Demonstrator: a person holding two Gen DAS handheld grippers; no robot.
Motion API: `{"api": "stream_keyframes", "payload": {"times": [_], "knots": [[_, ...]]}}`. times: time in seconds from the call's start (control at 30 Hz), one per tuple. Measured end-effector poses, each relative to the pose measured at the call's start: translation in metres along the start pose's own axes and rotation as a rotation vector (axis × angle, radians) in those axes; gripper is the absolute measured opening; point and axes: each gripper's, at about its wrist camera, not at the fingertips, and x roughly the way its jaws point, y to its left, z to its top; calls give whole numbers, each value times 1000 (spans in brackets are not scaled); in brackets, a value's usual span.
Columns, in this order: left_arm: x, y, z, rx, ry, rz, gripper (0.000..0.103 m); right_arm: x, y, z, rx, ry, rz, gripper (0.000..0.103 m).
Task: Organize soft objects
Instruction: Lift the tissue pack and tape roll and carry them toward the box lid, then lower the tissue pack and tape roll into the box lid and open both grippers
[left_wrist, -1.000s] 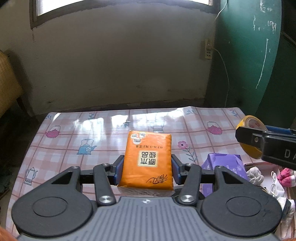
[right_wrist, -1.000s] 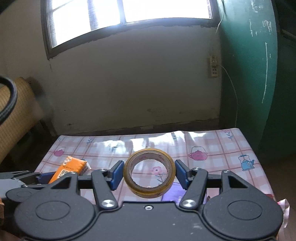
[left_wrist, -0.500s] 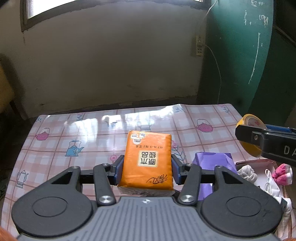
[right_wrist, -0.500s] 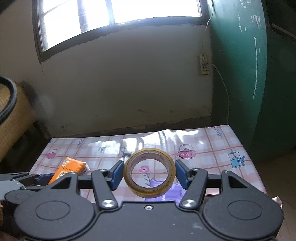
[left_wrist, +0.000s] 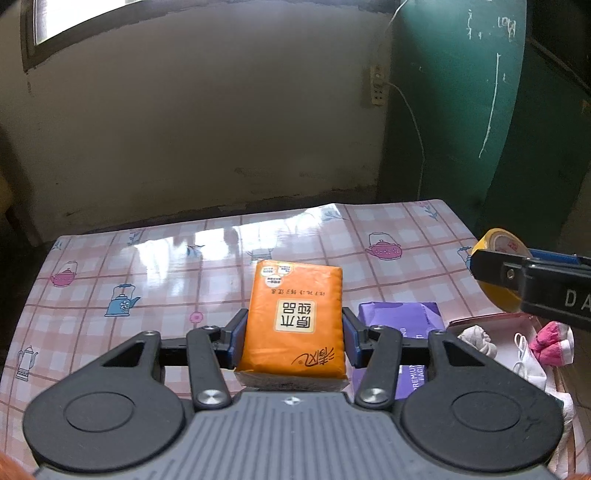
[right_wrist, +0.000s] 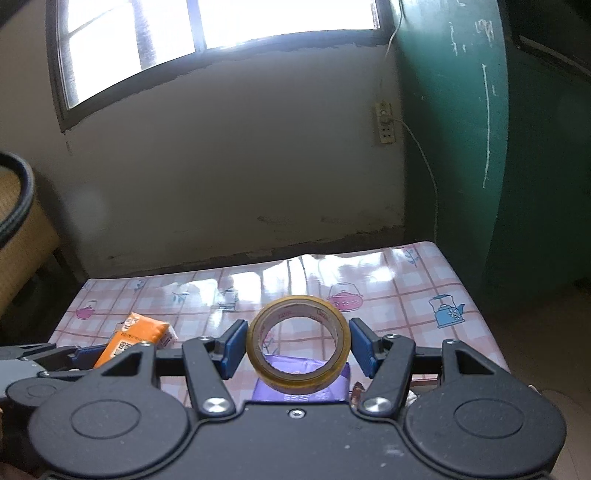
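step: carry, I have both loads clear above bench (left_wrist: 155, 266) | left claw (left_wrist: 293, 338) clamped on orange tissue pack (left_wrist: 293, 317) | right claw (right_wrist: 297, 345) gripping tape roll (right_wrist: 299, 343) | next: I judge a set-down, tissues beside purple pack (left_wrist: 402, 325)

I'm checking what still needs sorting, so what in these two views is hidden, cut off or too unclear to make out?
- Purple pack: left wrist view, near end behind the left gripper and the orange tissue pack it holds; right wrist view, mostly behind the tape roll.
- Tray: cut by the right edge; white and pink soft items unclear.
- Tape roll's near rim: hidden by the right gripper body.
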Motion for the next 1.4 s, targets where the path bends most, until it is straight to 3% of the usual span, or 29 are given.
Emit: {"api": "stream_keyframes", "payload": {"times": [1.4], "knots": [[-7, -64, -6, 77, -7, -116, 52, -30, -62, -9, 70, -18, -89, 72]]}}
